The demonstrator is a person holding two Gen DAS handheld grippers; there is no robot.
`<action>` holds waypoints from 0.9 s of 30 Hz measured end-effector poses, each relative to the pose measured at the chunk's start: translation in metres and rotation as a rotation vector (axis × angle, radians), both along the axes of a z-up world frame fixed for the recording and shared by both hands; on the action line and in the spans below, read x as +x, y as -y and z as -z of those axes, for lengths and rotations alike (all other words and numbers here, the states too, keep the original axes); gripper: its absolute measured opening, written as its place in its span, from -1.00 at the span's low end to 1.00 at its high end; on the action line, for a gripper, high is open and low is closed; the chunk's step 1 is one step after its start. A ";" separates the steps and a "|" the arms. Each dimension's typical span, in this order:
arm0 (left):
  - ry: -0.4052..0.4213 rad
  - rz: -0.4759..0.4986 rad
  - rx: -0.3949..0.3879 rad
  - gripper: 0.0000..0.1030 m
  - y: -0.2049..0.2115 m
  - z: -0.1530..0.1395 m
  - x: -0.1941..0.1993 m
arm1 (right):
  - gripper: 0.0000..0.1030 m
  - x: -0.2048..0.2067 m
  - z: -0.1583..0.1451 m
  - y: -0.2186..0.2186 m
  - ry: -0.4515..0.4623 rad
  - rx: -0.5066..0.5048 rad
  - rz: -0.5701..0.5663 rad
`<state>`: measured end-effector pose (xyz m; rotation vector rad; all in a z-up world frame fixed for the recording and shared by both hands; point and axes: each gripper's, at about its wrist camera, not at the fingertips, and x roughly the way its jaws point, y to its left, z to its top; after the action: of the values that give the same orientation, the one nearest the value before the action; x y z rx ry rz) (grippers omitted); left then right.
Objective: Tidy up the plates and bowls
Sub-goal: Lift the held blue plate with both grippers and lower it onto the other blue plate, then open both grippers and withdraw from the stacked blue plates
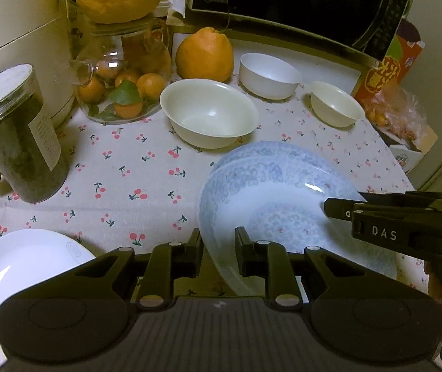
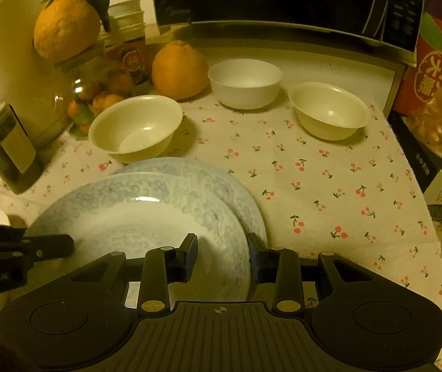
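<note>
Two blue-patterned plates sit stacked near the cloth's front edge, the upper plate (image 1: pixel 270 204) tilted over the lower plate (image 2: pixel 221 179), whose rim shows behind it. Going left to right in the left wrist view: a white plate (image 1: pixel 19 272) at 8 o'clock, a dark jar (image 1: pixel 19 136) at 9, a glass jar (image 1: pixel 121 74) of small oranges at 11, then three bowls in a row, the big bowl (image 1: pixel 210 113) at 12, the white bowl (image 1: pixel 269 74) at 1, the small bowl (image 1: pixel 335 104) at 2. Left gripper (image 1: pixel 217 248) is narrowed onto the upper plate's left rim, pads pressing it. Right gripper (image 2: pixel 222 255) pinches the same plate's right rim, jaws partly closed. A microwave (image 1: pixel 298 0) stands behind.
</note>
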<state>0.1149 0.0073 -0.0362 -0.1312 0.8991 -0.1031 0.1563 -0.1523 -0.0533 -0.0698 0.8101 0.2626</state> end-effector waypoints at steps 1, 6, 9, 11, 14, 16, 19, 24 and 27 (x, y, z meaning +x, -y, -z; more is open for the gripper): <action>0.002 0.001 0.002 -0.63 0.000 0.000 0.000 | -0.34 0.000 0.000 -0.001 0.006 -0.011 -0.006; 0.017 0.000 0.019 -0.66 0.000 0.001 0.002 | -0.34 0.000 0.002 -0.005 0.018 -0.039 -0.019; 0.028 0.002 0.038 -0.66 0.002 0.001 0.001 | -0.34 -0.001 0.003 -0.008 0.026 -0.059 -0.024; 0.033 -0.001 0.043 -0.66 0.003 0.002 0.001 | -0.34 -0.002 0.003 -0.009 0.031 -0.071 -0.027; 0.041 -0.005 0.054 -0.66 0.004 0.002 0.002 | -0.34 -0.002 0.003 -0.009 0.034 -0.073 -0.024; 0.045 -0.007 0.062 -0.65 0.005 0.003 0.003 | -0.34 -0.001 0.002 -0.009 0.031 -0.066 -0.016; 0.048 -0.010 0.071 -0.64 0.007 0.004 0.005 | -0.31 0.001 0.001 -0.007 0.018 -0.041 -0.004; 0.044 -0.016 0.078 -0.63 0.011 0.007 0.009 | -0.30 0.003 -0.005 -0.003 0.034 -0.032 0.007; 0.047 -0.017 0.081 -0.62 0.011 0.009 0.010 | -0.30 0.003 -0.006 0.000 0.034 -0.019 0.007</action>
<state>0.1251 -0.0039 -0.0448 -0.0610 0.8541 -0.0532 0.1594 -0.1524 -0.0471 -0.0895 0.7793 0.2466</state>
